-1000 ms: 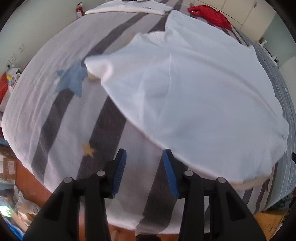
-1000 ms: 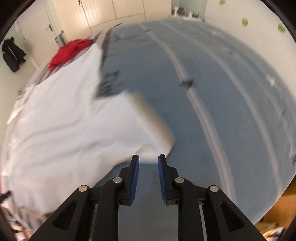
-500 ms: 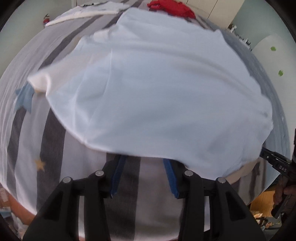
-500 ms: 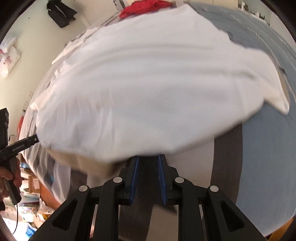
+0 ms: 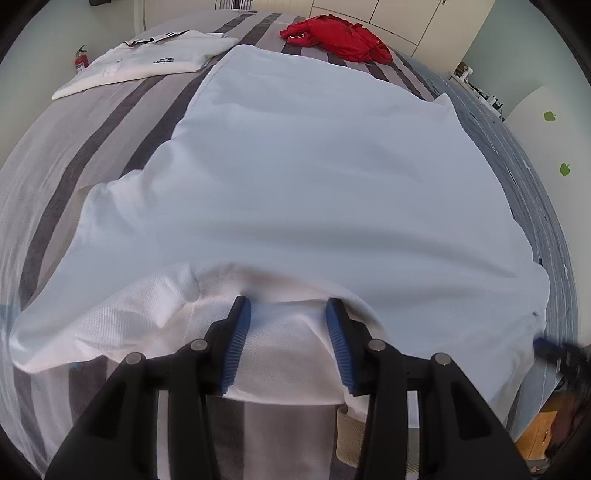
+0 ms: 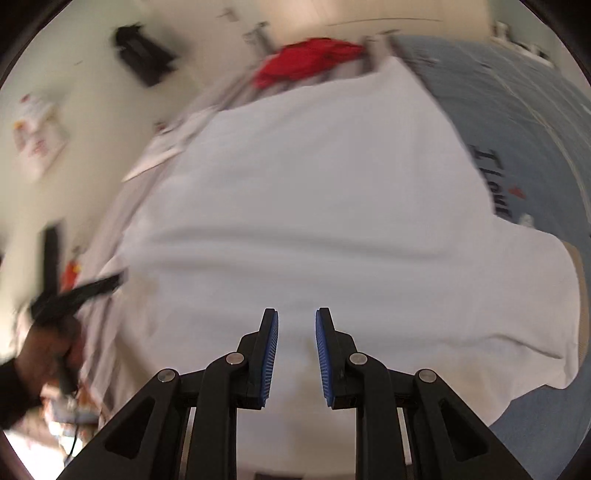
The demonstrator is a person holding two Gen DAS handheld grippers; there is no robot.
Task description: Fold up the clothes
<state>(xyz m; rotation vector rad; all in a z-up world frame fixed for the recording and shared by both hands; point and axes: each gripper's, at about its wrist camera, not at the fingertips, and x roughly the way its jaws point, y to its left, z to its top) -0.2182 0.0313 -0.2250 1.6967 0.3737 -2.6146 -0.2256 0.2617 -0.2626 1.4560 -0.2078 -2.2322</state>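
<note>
1. Folded white shirt w/ black trim (image 5: 147, 62) lies far left on the striped bed (image 5: 74, 147).
2. Big white shirt (image 5: 314, 177) is spread flat across the bed's middle; near hem bunched.
3. Left gripper (image 5: 288, 317): jaws spread wide, hem fabric between them, not pinched.
4. Red garment (image 5: 340, 35) sits at far edge, apart from the white shirt.
5. Right gripper (image 6: 296, 328): jaws parted over the shirt, nothing held.

Both wrist views look closely along the tongs, sharing the white shirt (image 5: 314, 177).
</note>
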